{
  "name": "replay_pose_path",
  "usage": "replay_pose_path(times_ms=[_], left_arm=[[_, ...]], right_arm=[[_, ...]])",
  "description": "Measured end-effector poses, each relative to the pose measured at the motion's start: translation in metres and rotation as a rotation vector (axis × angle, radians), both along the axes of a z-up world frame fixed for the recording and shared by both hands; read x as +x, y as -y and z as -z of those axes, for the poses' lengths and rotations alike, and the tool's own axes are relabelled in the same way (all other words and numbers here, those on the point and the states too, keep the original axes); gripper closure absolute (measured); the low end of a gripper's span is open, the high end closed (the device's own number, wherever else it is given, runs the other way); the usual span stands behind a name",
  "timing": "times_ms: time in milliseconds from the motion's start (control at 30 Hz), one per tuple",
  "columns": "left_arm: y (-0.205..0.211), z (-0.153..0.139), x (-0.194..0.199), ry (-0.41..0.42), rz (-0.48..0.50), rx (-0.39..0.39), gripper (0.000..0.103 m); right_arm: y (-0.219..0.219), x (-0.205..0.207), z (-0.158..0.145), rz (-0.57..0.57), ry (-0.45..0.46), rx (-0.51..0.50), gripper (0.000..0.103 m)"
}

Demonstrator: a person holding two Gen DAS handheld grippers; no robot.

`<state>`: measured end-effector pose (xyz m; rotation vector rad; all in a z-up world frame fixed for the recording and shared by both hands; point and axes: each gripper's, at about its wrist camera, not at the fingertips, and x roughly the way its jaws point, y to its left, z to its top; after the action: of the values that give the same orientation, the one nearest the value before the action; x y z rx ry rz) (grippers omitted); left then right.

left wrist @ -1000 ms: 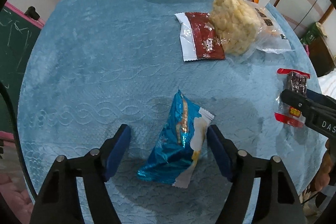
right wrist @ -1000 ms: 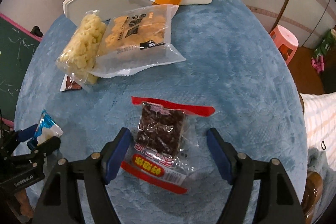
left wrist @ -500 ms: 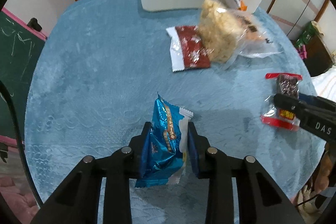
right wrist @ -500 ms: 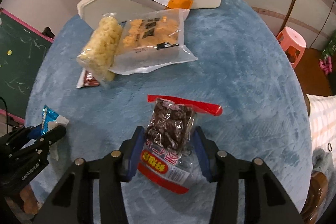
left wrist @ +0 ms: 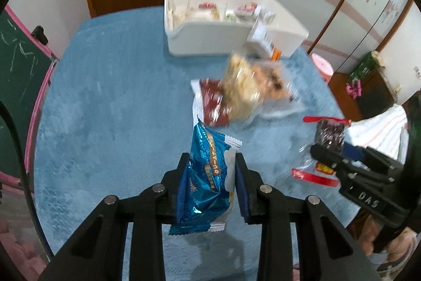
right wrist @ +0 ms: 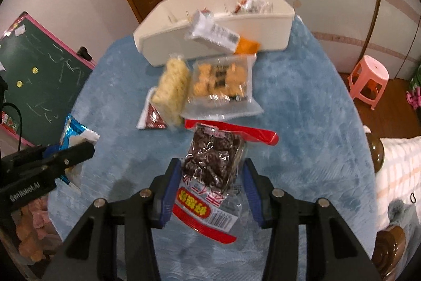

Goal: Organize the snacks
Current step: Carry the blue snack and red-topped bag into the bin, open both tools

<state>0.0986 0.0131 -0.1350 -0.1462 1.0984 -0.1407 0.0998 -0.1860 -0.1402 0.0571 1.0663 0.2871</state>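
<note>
The shiny blue foil snack packet is clamped in the left gripper above the blue plush tablecloth. The right gripper pinches a clear red-edged bag of dark snacks. Only the right view shows the pink plastic stool; both show the white plastic bin.

- Left half of the bench, under its blue cover, lies bare; open passage there up to the white bin.
- A heap of snack bags sits mid-bench, just before the bin's near wall; it blocks the straight approach.
- An orange-ended packet leans over the bin's rim.
- Bench right of the heap is bare to its edge.
- Left tool and right tool stand well apart.
</note>
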Motion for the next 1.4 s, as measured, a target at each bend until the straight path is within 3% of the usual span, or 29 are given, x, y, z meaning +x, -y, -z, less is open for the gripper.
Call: replay_pose_path(times_ms=[267, 600, 800, 1000, 1167, 1333, 1400], left_arm=[[0.000, -0.068, 0.033, 0.094, 0.018, 0.055, 0.072], [0.012, -0.164, 0.115, 0.283, 0.015, 0.189, 0.072], [0.025, -0.195, 0.172, 0.349, -0.006, 0.251, 0.072], [0.028, -0.188, 0.239, 0.346, -0.050, 0.271, 0.072], [0.028, -0.140, 0.285, 0.261, -0.072, 0.262, 0.072], [0.031, -0.095, 0.306, 0.205, -0.076, 0.267, 0.070], [0.032, -0.079, 0.313, 0.184, -0.076, 0.258, 0.061]], right_arm=[[0.003, 0.029, -0.073, -0.009, 0.148, -0.013, 0.056], [0.009, 0.117, -0.199, 0.030, 0.415, -0.106, 0.055], [0.000, 0.172, -0.238, 0.057, 0.485, -0.128, 0.055], [-0.006, 0.228, -0.230, 0.074, 0.454, -0.095, 0.055], [-0.009, 0.265, -0.193, 0.069, 0.371, -0.094, 0.054], [-0.016, 0.289, -0.143, 0.054, 0.270, -0.115, 0.054], [-0.018, 0.296, -0.122, 0.044, 0.222, -0.122, 0.052]])
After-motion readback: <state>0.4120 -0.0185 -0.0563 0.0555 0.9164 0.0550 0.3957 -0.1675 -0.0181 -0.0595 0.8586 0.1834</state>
